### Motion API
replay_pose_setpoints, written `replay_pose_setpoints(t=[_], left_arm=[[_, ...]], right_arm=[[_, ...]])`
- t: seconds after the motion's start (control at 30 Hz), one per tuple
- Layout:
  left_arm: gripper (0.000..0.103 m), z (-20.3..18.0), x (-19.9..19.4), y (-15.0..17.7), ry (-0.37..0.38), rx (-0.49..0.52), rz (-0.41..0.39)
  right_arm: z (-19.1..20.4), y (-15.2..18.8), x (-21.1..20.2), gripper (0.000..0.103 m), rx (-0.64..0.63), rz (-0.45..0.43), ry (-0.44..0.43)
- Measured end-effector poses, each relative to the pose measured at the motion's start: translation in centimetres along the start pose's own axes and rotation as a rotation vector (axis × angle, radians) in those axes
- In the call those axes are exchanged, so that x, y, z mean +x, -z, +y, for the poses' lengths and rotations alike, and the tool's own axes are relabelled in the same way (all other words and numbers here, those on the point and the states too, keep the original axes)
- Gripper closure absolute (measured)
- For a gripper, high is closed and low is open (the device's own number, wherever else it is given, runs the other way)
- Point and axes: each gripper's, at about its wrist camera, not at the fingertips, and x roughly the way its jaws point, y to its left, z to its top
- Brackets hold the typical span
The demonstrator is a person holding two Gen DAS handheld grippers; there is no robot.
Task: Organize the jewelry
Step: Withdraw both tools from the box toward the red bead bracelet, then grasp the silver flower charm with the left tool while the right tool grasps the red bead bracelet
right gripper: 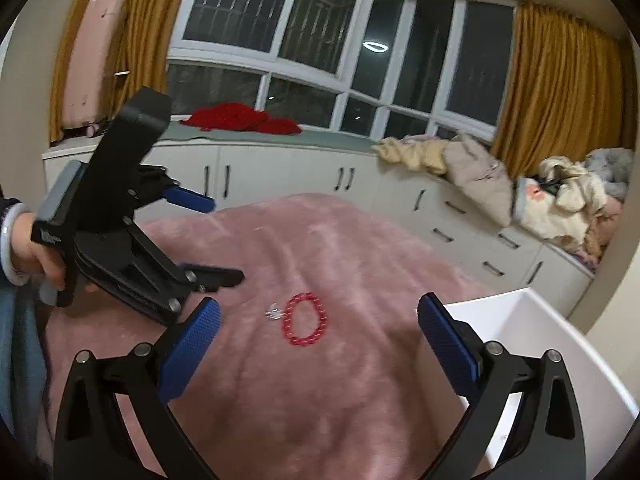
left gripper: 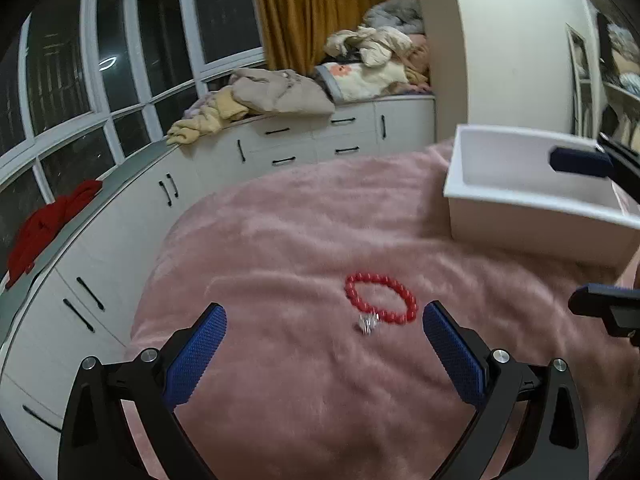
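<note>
Both the left gripper and right gripper were spread wide and empty above the red bead bracelet lying on the pink blanket beside the white box, presumably its destination.

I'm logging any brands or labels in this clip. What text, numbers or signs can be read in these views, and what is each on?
No text can be read for certain.
Black left gripper: a small pale marking on its handle, too blurred to read.
Red beaded bracelet, small silver ring, white rectangular box, fluffy pink blanket: no lettering seen.
</note>
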Motion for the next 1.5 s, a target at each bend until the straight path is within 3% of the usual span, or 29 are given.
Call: replay_pose_setpoints(t=[0.27, 0.6, 0.7, 0.77, 0.9, 0.97, 1.3, 1.43, 1.5], left_arm=[[0.003, -1.1, 2.4, 1.6, 0.056, 0.088, -0.012], [0.004, -0.6, 6.4, 2.7, 0.114, 0.061, 0.044], [0.012, 0.0, 7.9, 2.9, 0.133, 0.027, 0.06], [0.025, 0.4, 8.9, 2.9, 0.143, 0.01, 0.079], [0.031, 0.4, 9.9, 3.0, 0.159, 0.005, 0.093], [0.04, 0.1, 10.1, 3.0, 0.176, 0.023, 0.096], [0.054, -0.1, 10.8, 3.1, 0.209, 0.014, 0.113], [0.072, 0.3, 10.9, 3.1, 0.216, -0.01, 0.117], [0.075, 0.6, 10.9, 3.2, 0.231, -0.03, 0.116]], right_arm=[[-0.1, 1.6, 3.9, 0.013, 0.043, 0.093, -0.072], [-1.4, 4.5, 9.0, 0.031, 0.112, 0.21, -0.096], [-2.5, 5.0, 10.2, 0.032, 0.155, 0.223, -0.105], [-3.1, 5.5, 11.0, 0.035, 0.19, 0.233, -0.119], [-3.6, 5.6, 12.0, 0.037, 0.22, 0.237, -0.145], [-3.4, 5.5, 12.5, 0.043, 0.212, 0.241, -0.16], [-2.3, 5.9, 15.3, 0.054, 0.193, 0.317, -0.198], [-2.3, 5.7, 15.8, 0.064, 0.206, 0.323, -0.206], [-2.2, 5.7, 15.9, 0.067, 0.213, 0.32, -0.205]])
